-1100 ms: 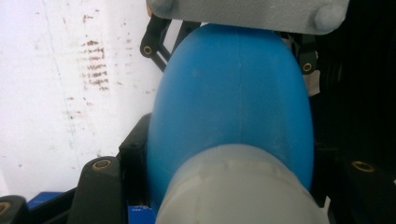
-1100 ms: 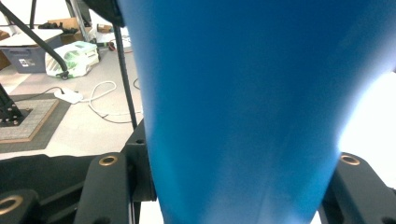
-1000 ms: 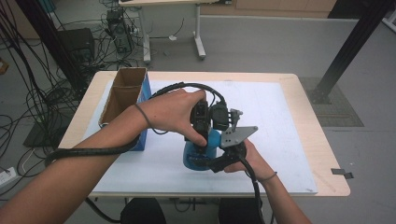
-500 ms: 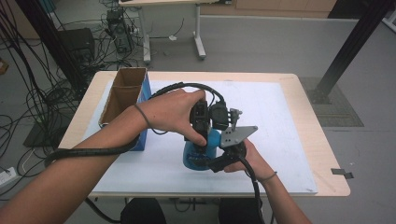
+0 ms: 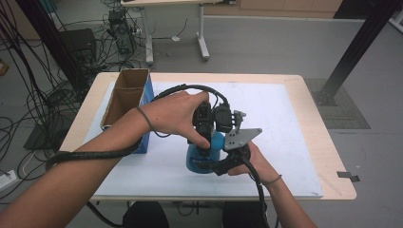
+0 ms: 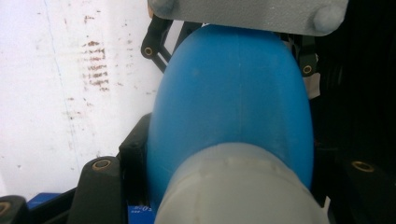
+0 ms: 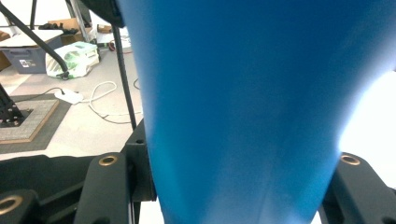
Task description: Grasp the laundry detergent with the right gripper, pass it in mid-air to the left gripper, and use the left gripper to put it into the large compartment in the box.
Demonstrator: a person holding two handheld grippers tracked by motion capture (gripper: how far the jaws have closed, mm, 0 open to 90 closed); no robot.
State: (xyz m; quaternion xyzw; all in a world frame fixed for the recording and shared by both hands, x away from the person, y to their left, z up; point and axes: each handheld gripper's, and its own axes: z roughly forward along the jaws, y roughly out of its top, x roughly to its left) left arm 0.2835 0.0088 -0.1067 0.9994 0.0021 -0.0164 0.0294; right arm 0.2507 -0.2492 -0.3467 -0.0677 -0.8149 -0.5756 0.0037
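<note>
Wooden table [image 5: 328, 156] bears white sheet [image 5: 285, 118], cardboard box [image 5: 124, 97].

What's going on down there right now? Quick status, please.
Left gripper and right gripper both clamped on the blue bottle, pale cap toward the left one. Bottle mid-table on the white mat. Open cardboard box off to the side, nothing in the way.

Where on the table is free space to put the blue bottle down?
The white mat is bare to the right of the hands, out to the table's right edge, and along the far side beyond the cable. The left is crowded: the open cardboard box stands there. The middle is taken by both grippers around the blue bottle.
</note>
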